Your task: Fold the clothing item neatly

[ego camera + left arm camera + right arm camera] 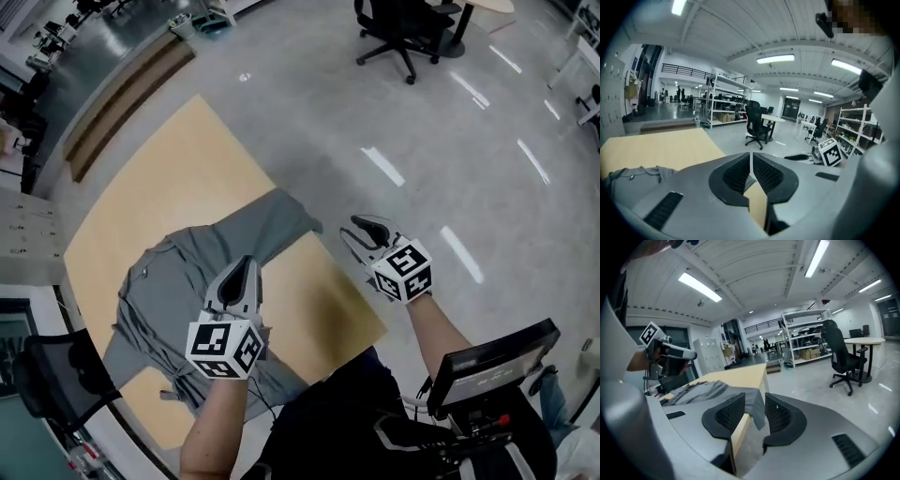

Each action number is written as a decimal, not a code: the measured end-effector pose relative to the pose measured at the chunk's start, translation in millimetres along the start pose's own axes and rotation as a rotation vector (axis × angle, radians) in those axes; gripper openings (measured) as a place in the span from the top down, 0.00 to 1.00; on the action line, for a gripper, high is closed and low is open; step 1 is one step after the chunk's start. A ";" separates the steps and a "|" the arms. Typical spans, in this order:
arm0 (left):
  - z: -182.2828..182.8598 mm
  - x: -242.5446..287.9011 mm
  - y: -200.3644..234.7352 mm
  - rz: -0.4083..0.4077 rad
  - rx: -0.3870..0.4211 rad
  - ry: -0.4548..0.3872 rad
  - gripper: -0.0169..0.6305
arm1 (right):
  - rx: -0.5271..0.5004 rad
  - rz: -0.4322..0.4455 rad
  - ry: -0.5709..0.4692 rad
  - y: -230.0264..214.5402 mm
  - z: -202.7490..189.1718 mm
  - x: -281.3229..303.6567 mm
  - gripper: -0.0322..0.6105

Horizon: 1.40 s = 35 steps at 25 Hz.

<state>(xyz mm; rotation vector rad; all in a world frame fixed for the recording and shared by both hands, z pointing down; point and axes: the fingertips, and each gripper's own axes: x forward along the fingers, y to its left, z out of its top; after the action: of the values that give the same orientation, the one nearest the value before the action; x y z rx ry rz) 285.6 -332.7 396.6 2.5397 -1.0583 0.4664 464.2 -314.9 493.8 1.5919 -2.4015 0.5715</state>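
A grey shirt (202, 272) lies spread and rumpled on the pale wooden table (187, 159), one sleeve (286, 217) reaching to the table's right edge. My left gripper (246, 270) hovers over the shirt's middle, its jaws shut with nothing between them (751, 157). My right gripper (361, 232) is off the table's right edge, just right of that sleeve, and stands open. In the right gripper view the sleeve end (757, 404) droops over the table edge beyond the open right gripper (753, 416), apart from the pads.
A black office chair (403, 33) and a round table (478, 9) stand on the shiny floor beyond. Low wooden steps (122, 103) lie at the far left. Another chair (47, 375) sits at the table's near left corner. Shelving racks (724, 101) line the background.
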 end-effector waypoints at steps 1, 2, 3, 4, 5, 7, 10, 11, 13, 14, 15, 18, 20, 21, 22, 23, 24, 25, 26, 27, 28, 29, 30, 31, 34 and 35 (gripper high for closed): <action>-9.9 15.0 4.3 0.011 -0.001 0.035 0.98 | -0.018 0.013 0.029 -6.1 -13.6 11.5 0.77; -20.1 28.8 8.3 0.019 -0.004 0.068 0.98 | -0.039 0.023 0.057 -11.7 -27.3 22.5 0.76; -30.4 41.6 11.5 0.024 -0.006 0.099 0.97 | -0.059 0.034 0.084 -16.9 -40.9 32.9 0.74; -40.6 53.2 13.3 0.026 -0.007 0.129 0.95 | -0.077 0.045 0.108 -21.4 -54.2 42.4 0.73; -50.5 63.4 13.9 0.025 -0.006 0.159 0.90 | -0.091 0.058 0.130 -24.9 -67.0 50.6 0.72; -67.3 78.0 13.9 0.029 0.000 0.216 0.86 | -0.119 0.090 0.171 -27.1 -89.3 64.4 0.71; -87.1 86.7 17.0 0.051 0.004 0.291 0.86 | -0.166 0.154 0.234 -18.5 -118.1 82.6 0.70; -92.8 87.5 18.9 0.056 -0.002 0.308 0.86 | -0.180 0.179 0.255 -14.2 -127.3 88.4 0.70; -101.8 87.7 24.7 0.067 -0.013 0.330 0.86 | -0.211 0.215 0.286 -7.8 -142.5 99.4 0.69; -104.6 87.3 27.9 0.073 -0.016 0.338 0.86 | -0.227 0.224 0.296 -5.8 -147.8 104.4 0.69; -106.3 86.6 30.6 0.078 -0.018 0.343 0.86 | -0.241 0.229 0.301 -4.3 -151.3 108.7 0.69; -107.2 81.1 34.6 0.092 -0.026 0.350 0.86 | -0.264 0.223 0.295 -1.2 -154.6 114.9 0.69; -109.6 77.6 40.9 0.107 -0.034 0.352 0.86 | -0.268 0.221 0.287 1.9 -158.5 120.8 0.69; -111.2 76.1 45.3 0.115 -0.040 0.352 0.86 | -0.271 0.216 0.285 2.7 -161.1 124.8 0.69; -112.3 74.3 49.2 0.123 -0.046 0.350 0.86 | -0.273 0.208 0.284 2.4 -163.1 128.3 0.74; -112.7 72.2 52.0 0.130 -0.053 0.346 0.86 | -0.271 0.198 0.282 0.8 -163.9 130.3 0.89; -112.3 69.0 53.5 0.136 -0.060 0.341 0.86 | -0.264 0.186 0.280 -2.1 -163.2 130.1 0.91; -111.4 64.7 54.0 0.141 -0.068 0.335 0.86 | -0.254 0.172 0.279 -6.2 -161.4 127.2 0.91; -109.9 59.6 53.9 0.146 -0.074 0.329 0.86 | -0.247 0.154 0.281 -11.7 -159.0 121.9 0.91; -107.7 54.7 54.0 0.150 -0.081 0.320 0.86 | -0.244 0.129 0.283 -18.9 -155.0 115.1 0.91; -104.5 50.3 55.2 0.155 -0.087 0.305 0.86 | -0.244 0.098 0.281 -27.8 -148.3 108.1 0.91; -100.1 46.1 58.6 0.161 -0.096 0.284 0.86 | -0.244 0.059 0.272 -38.0 -138.9 102.2 0.91; -95.6 40.4 64.2 0.173 -0.109 0.260 0.86 | -0.244 0.019 0.260 -47.7 -127.6 97.8 0.91; -92.2 31.6 71.9 0.193 -0.125 0.236 0.86 | -0.247 -0.020 0.245 -55.1 -115.9 94.2 0.91; -89.5 -6.3 98.7 0.273 -0.168 0.171 0.86 | -0.307 -0.121 0.215 -66.5 -82.0 86.6 0.91; -88.4 -19.5 107.3 0.295 -0.171 0.147 0.86 | -0.337 -0.157 0.209 -69.0 -69.0 84.9 0.91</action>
<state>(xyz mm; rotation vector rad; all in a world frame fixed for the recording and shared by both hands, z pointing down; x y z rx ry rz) 180.0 -353.0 486.9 2.1746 -1.3603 0.6020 490.8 -380.4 602.1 1.4758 -2.0677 0.2693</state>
